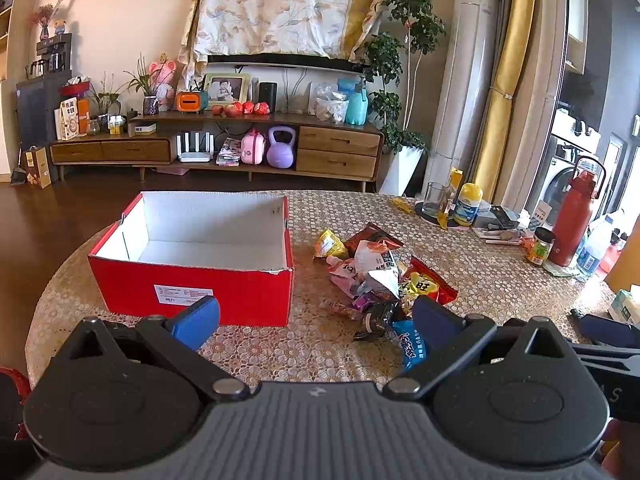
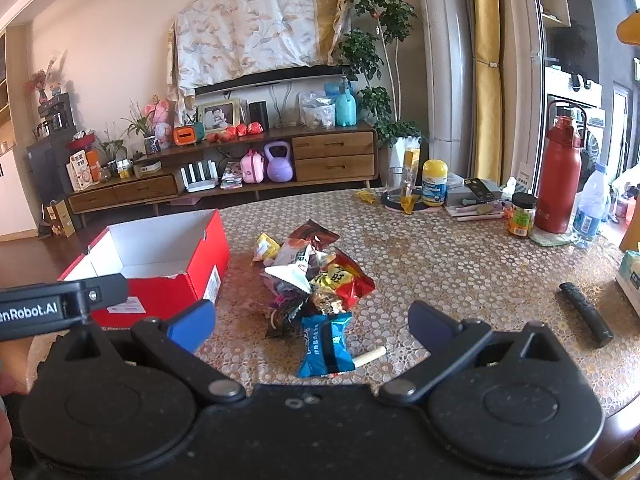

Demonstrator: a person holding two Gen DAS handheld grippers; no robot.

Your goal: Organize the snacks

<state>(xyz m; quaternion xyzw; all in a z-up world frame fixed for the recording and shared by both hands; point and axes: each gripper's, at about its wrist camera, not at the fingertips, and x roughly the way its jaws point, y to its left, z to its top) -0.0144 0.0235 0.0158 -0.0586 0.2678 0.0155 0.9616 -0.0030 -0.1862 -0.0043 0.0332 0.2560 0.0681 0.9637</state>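
Tongs — left (image 1: pixel 316 322) and right (image 2: pixel 312 326) — gape wide, empty; blue packet (image 2: pixel 326 346) lies lengthwise toward them

"enRobot.AI" on left hand-held gripper (image 2: pixel 60 312) body.

Red cardboard box (image 1: pixel 192 284), matt; snack packets (image 2: pixel 320 280), glossy foil and plastic; tablecloth (image 1: pixel 460 280), shiny, pebbled.

A red box (image 1: pixel 192 280) (white inside) is seen; the table (image 1: pixel 480 280) is covered in beige pebble pattern.
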